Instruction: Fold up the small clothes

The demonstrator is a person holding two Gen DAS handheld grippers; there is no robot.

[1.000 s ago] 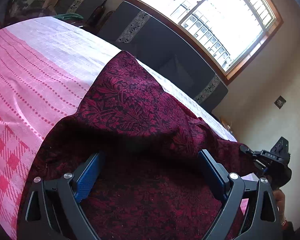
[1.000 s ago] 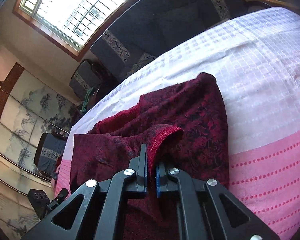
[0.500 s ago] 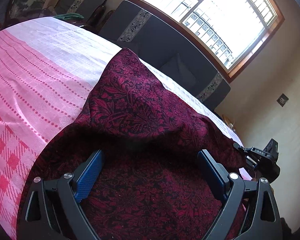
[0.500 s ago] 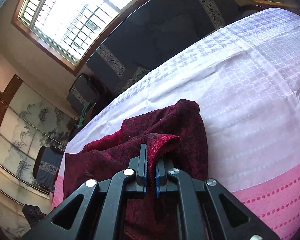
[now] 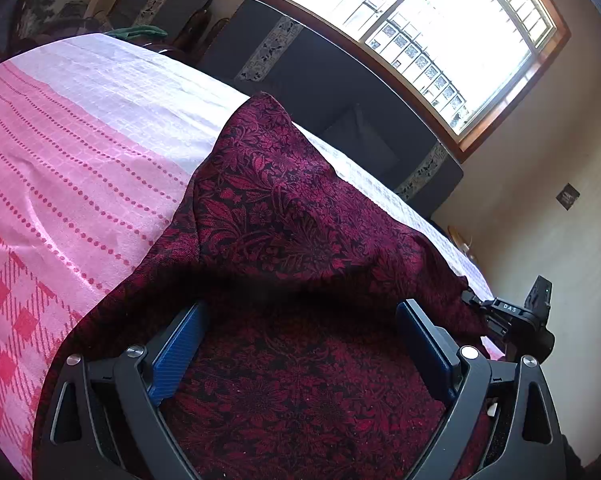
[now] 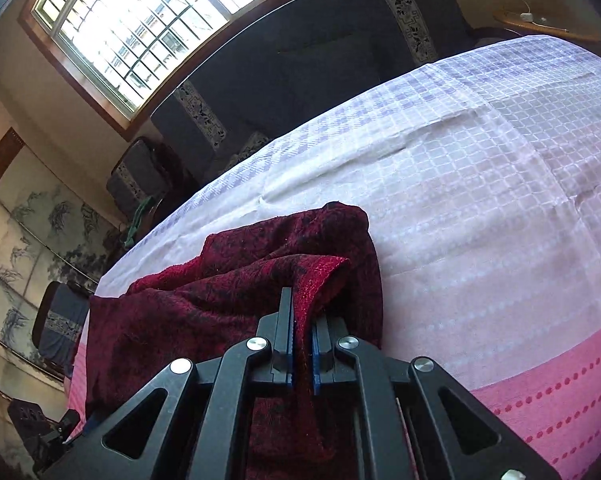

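Observation:
A dark red floral garment (image 5: 284, 220) lies on a pink and white cloth-covered table (image 5: 80, 152). My left gripper (image 5: 300, 344) is open, its blue pads spread wide just above the near part of the garment, holding nothing. My right gripper (image 6: 302, 332) is shut on a red hemmed edge of the same garment (image 6: 236, 280) and holds it lifted, so the cloth bunches into folds in front of it. The right gripper also shows at the right edge of the left wrist view (image 5: 516, 316), at the garment's far corner.
The tablecloth (image 6: 480, 200) spreads wide to the right of the garment. A dark sofa (image 5: 340, 92) runs behind the table under a large window (image 5: 420, 16). Dark chairs (image 6: 140, 176) and a painted screen (image 6: 20, 232) stand at the left.
My right gripper has drawn the held hem further over the garment, bunching the cloth into a smaller heap. In the left wrist view the garment's raised fold has shifted and the right gripper sits lower.

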